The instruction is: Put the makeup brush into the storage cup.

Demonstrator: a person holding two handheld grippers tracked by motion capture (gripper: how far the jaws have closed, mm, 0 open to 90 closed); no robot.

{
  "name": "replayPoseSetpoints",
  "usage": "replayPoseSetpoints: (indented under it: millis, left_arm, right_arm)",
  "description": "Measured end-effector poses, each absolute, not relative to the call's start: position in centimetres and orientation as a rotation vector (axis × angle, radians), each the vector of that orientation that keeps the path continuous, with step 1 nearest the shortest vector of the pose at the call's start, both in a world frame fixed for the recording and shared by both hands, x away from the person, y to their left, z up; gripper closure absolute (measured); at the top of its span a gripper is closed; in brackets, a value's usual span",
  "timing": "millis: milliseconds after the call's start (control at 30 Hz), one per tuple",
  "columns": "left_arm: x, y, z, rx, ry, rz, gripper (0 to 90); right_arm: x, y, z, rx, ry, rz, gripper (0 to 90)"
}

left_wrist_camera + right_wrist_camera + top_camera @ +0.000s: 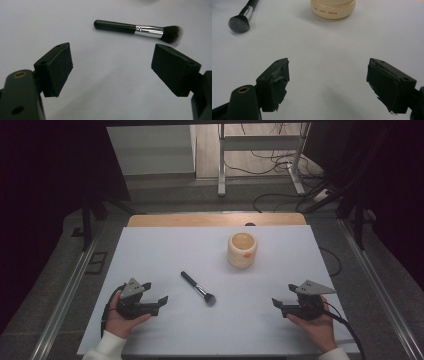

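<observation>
A black-handled makeup brush [198, 288] with a silver ferrule lies on the white table [165, 255], bristles toward the near right. A cream round jar [242, 250] stands upright behind it, right of centre. My left gripper [155, 293] rests near the front left, pointing right at the brush, open and holding nothing. In the left gripper view the brush [137, 30] lies crosswise beyond the left gripper [112, 52]. My right gripper [285, 296] sits at the front right, pointing left, open and holding nothing. The right gripper view has the jar [333, 10] ahead, the brush [240, 20] at upper left, beyond the right gripper [329, 65].
A wooden strip [215, 219] runs along the table's far edge. Beyond it are a grey floor, a metal stand [260, 145] and loose cables [280, 165]. Metal rails [65, 295] flank the table on both sides. Bare white surface lies between the two grippers.
</observation>
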State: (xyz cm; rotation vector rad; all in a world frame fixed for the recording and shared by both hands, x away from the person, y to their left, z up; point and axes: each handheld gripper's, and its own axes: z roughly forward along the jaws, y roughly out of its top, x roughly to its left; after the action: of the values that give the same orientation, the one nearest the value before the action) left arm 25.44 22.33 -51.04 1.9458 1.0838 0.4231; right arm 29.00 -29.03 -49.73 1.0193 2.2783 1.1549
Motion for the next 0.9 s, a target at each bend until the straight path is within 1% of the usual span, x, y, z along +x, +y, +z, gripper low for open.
replayPoseSetpoints:
  millis: [67,233,300,367,667,900]
  left_arm:
    - [25.7,22.3,-50.8,1.947,1.076,0.436,16.4]
    - [26.1,22.1,-49.9,1.969,1.05,0.432,17.0]
    - [26.3,22.0,-49.8,1.97,1.045,0.4,17.1]
    - [26.6,21.9,-49.8,1.977,1.019,0.352,19.7]
    - [27.5,20.9,-49.3,2.102,0.907,0.378,19.4]
    - [28.4,20.2,-49.2,2.16,0.826,0.368,19.4]
  right_arm:
    - [29.0,-29.0,-49.7,1.019,2.28,1.159,18.9]
    - [28.9,-29.0,-49.7,1.013,2.286,1.164,19.0]
    - [28.9,-29.0,-49.8,1.012,2.289,1.162,19.0]
    - [28.9,-28.9,-49.8,1.014,2.288,1.162,19.0]
    - [28.8,-29.0,-49.8,1.023,2.283,1.157,18.9]
    - [28.8,-29.1,-49.8,1.028,2.279,1.155,18.9]
